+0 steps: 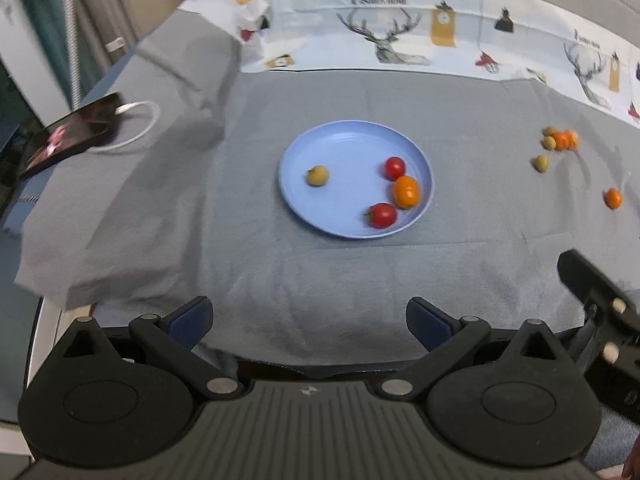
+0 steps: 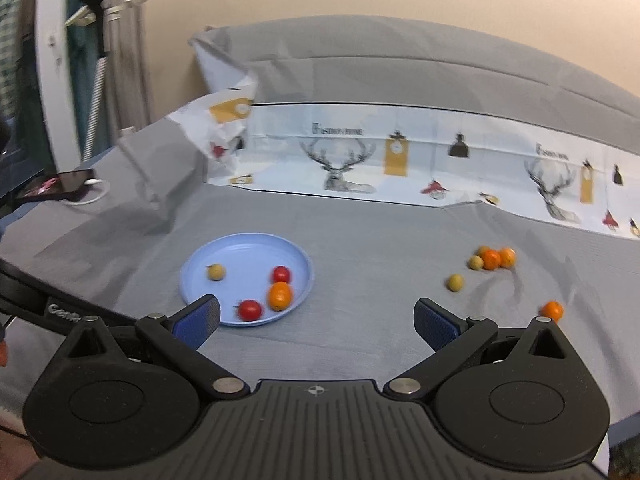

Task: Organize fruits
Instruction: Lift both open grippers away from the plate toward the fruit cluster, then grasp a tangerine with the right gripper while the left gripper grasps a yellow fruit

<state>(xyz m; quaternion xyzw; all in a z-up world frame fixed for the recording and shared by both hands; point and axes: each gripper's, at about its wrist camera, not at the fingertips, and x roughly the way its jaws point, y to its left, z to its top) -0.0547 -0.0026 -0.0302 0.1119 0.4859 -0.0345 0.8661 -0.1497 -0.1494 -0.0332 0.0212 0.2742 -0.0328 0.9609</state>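
Note:
A blue plate (image 1: 340, 140) sits mid-table on the grey cloth; it also shows in the right wrist view (image 2: 244, 252). On it lie two red tomatoes (image 1: 395, 168) (image 1: 383, 215), an orange fruit (image 1: 407, 191) and a yellow-green fruit (image 1: 318, 176). Loose fruit lies to the right: a cluster of orange and yellow-green ones (image 1: 560, 140) (image 2: 494, 259), a single yellow-green one (image 2: 455, 282) and a single orange one (image 2: 553, 310). My left gripper (image 1: 310, 322) is open and empty, short of the plate. My right gripper (image 2: 316, 324) is open and empty, between the plate and the loose fruit.
A phone (image 1: 70, 132) with a white cable (image 1: 140, 128) lies at the far left. A printed deer-pattern sheet (image 1: 400, 36) runs along the back. The cloth is rumpled at the left. Part of the right gripper's body (image 1: 600, 300) shows at the left view's right edge.

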